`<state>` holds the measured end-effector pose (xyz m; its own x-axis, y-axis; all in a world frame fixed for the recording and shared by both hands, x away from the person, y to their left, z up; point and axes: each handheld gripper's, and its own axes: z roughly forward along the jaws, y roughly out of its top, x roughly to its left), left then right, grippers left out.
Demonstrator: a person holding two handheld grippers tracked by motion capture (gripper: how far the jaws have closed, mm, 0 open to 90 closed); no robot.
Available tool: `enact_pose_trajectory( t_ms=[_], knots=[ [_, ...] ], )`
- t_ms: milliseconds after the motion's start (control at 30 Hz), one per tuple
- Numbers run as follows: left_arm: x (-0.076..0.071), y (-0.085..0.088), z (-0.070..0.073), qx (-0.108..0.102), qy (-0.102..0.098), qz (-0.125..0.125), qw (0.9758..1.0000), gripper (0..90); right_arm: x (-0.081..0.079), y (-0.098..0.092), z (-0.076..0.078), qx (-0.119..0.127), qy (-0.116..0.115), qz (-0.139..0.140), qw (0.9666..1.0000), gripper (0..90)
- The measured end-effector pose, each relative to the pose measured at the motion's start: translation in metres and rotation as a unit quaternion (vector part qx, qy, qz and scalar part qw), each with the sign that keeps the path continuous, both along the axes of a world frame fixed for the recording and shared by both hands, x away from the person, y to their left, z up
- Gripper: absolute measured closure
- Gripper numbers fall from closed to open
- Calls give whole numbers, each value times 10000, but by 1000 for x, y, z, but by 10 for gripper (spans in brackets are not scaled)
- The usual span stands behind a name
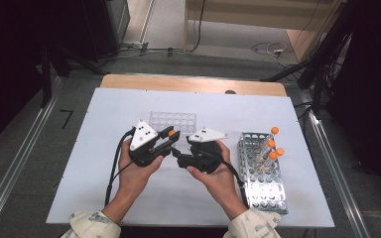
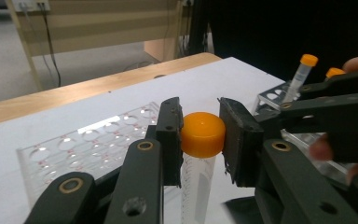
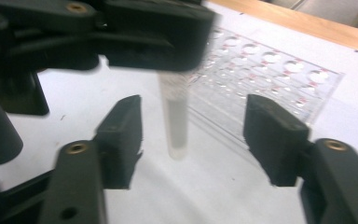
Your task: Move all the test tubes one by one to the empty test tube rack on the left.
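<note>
Orange-capped tube [image 2: 202, 135] clamped between left gripper [image 2: 200, 140] fingers.

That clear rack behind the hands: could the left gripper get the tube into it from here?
Probably yes. The left gripper is shut on the tube by its orange cap, the right gripper stands open off the tube, and the clear rack lies just beyond with open holes.

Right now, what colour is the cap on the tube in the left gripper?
Orange, on a clear tube; the cap shows best in the left gripper view, clamped by the left gripper.
</note>
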<state>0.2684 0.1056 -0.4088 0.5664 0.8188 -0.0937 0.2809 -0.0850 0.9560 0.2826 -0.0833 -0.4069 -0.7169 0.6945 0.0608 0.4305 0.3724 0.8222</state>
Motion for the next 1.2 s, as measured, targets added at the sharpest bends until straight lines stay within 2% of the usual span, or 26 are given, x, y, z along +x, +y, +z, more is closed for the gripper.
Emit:
enact_pose_trajectory(
  t_ms=[100,300,533,733,900,1033,1200],
  knots=[
    [5,6,1,-75,13,109,9999,713,-1,-8,2,77,23,-132,9999,275],
    [15,13,3,-66,48,282,9996,713,-6,-21,5,80,-39,-164,9998,205],
    [28,24,12,38,8,514,9987,714,-13,-31,8,170,-47,-116,9998,204],
    [42,34,19,-21,21,702,9975,714,-18,-36,9,222,-34,-105,9997,204],
    [55,41,28,71,-6,857,9963,713,-18,-36,9,246,-35,-110,9996,204],
    [65,47,28,-29,56,950,9955,714,-18,-37,8,258,-39,-107,9996,204],
    [75,50,28,35,39,1060,9943,714,-18,-36,8,269,-36,-80,9996,204]
  ],
)
